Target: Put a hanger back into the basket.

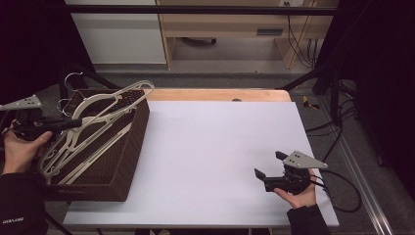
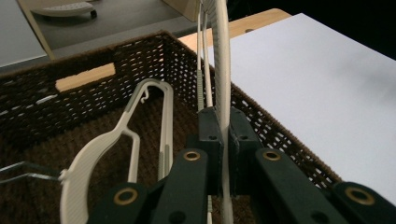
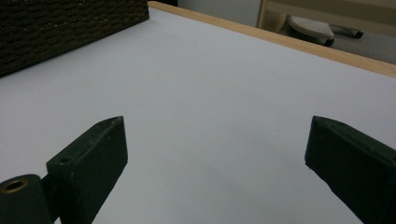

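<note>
A dark wicker basket (image 1: pixel 131 154) stands at the table's left and holds several cream plastic hangers. One cream hanger (image 1: pixel 128 94) is tilted up out of it, its top over the basket's far rim. My left gripper (image 1: pixel 77 122) is shut on that hanger's arm above the basket. In the left gripper view the jaws (image 2: pixel 223 128) pinch the ribbed hanger arm (image 2: pixel 221 56), and another hanger (image 2: pixel 116 140) lies flat in the basket (image 2: pixel 93 51). My right gripper (image 1: pixel 269 164) is open and low over the white tabletop at the front right, with nothing between its jaws (image 3: pixel 215 144).
The white table surface (image 1: pixel 220 142) stretches between the basket and the right hand, with a wooden strip (image 1: pixel 220 94) along its far edge. The basket's corner (image 3: pixel 60 28) lies far off in the right gripper view. Cables (image 1: pixel 337 132) trail on the floor at the right.
</note>
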A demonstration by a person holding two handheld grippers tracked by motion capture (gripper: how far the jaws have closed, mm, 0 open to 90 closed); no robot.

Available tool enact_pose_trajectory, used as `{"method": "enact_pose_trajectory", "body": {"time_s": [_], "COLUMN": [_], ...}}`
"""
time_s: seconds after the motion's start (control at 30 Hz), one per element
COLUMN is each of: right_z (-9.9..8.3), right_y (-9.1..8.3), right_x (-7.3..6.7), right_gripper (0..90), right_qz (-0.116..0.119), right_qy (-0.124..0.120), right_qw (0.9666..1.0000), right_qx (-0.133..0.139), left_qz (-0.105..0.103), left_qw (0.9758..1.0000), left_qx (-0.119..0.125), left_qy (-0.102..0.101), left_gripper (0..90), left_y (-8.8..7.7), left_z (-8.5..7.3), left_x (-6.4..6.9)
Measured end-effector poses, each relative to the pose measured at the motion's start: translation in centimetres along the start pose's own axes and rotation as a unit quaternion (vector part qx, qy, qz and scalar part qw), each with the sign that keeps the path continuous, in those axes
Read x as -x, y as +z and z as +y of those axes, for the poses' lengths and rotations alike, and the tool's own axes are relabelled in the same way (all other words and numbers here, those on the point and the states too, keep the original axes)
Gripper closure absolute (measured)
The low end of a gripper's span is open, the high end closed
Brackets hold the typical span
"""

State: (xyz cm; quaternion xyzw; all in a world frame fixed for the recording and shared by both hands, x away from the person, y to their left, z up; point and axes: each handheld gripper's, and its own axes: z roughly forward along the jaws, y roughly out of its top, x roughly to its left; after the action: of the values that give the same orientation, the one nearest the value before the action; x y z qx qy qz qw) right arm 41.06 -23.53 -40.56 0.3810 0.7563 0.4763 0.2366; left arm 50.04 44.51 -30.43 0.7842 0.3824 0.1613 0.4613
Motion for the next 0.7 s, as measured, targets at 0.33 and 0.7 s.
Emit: {"method": "enact_pose_trajectory", "body": {"time_s": [0.33,0.7], "right_z": [0.0,0.0], "right_y": [0.1,0.2], "right_x": [0.0,0.0], "right_gripper": [6.2,6.2], "right_qz": [-0.002,-0.002], "right_qy": [-0.001,-0.001], "right_qw": [1.0000,1.0000], "right_qx": [-0.002,-0.004], "left_qz": [0.021,0.026], "left_qw": [0.9996,0.9986], "left_qx": [-0.001,-0.035], "left_qy": [-0.018,-0.029], "left_gripper": [86.4,86.5], "left_y": [-1.1,-0.5], "left_z": [-2.2,-3.7], "left_x": [-1.5,-1.8]}}
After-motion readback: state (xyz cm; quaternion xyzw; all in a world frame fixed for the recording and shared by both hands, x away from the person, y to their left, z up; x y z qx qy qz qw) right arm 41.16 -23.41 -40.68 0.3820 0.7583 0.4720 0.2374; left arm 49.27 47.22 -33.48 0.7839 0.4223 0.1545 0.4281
